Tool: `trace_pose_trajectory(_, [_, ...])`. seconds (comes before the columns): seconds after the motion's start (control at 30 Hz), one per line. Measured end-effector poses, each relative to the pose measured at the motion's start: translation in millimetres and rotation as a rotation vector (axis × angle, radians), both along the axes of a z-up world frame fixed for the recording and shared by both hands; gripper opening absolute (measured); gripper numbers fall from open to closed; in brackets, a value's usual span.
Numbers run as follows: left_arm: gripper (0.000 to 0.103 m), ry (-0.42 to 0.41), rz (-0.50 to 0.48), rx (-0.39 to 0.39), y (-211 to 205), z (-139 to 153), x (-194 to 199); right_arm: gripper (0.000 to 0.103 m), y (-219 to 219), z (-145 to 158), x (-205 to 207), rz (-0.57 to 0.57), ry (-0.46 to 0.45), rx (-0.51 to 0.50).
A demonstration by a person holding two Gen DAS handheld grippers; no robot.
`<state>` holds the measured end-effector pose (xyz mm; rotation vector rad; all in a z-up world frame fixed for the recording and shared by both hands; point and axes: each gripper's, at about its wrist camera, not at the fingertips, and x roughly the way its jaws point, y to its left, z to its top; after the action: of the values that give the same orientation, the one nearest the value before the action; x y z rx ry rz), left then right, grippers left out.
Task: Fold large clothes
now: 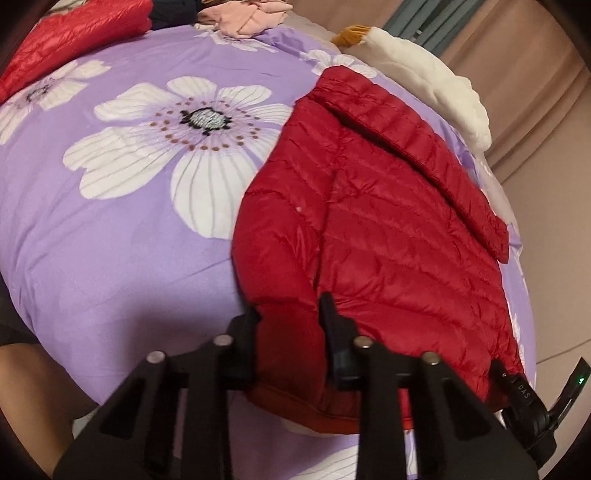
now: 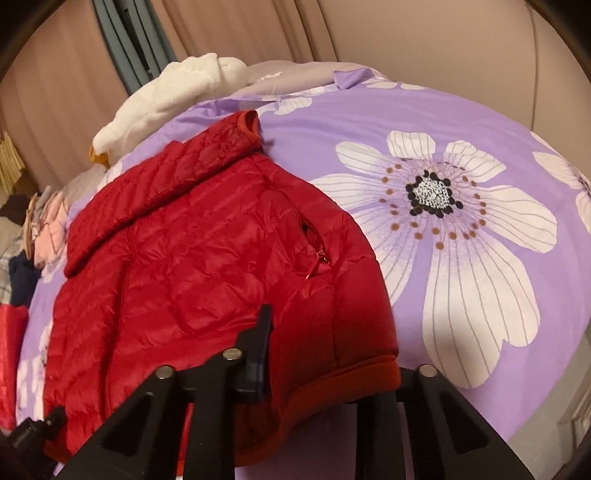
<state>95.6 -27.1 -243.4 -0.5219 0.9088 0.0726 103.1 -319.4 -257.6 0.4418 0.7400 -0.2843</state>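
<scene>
A red quilted puffer jacket (image 1: 388, 236) lies flat on a bed covered by a purple duvet (image 1: 110, 258) printed with large white flowers. One sleeve is folded across the jacket's body, and its hem faces both cameras. The left gripper (image 1: 291, 332) is clamped on the hem at one corner, a fold of red fabric pinched between its two black fingers. The right gripper (image 2: 317, 354) grips the hem at the other corner; only one of its fingers (image 2: 258, 350) shows, the other hidden under the cloth. Beyond the jacket, at the duvet's edge, rests a white plush toy (image 2: 155, 96). A second red garment (image 1: 70, 40) and a pile of pink clothes (image 1: 243, 18) sit farther off on the bed.
</scene>
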Motion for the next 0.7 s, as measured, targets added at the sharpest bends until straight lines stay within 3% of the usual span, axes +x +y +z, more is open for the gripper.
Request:
trace_pose_trajectory(0.13, [0.02, -0.05, -0.026, 0.077, -10, 17, 3, 0.017, 0, 14, -3, 0.007, -0.038, 0.016])
trace_pose_trajectory(0.27, [0.02, -0.116, -0.021, 0.03, -5, 39, 4, 0.017, -7, 35, -8, 0.015, -0.117, 0.067])
trace_pose_trajectory(0.47, [0.018, -0.216, -0.015, 0.093, -6, 76, 12, 0.017, -3, 61, -2, 0.013, -0.179, 0.058])
trace_pose_trajectory(0.7, [0.018, -0.267, 0.006, 0.088, 2, 101, 33, 0.017, 1, 90, 12, 0.033, -0.248, 0.039])
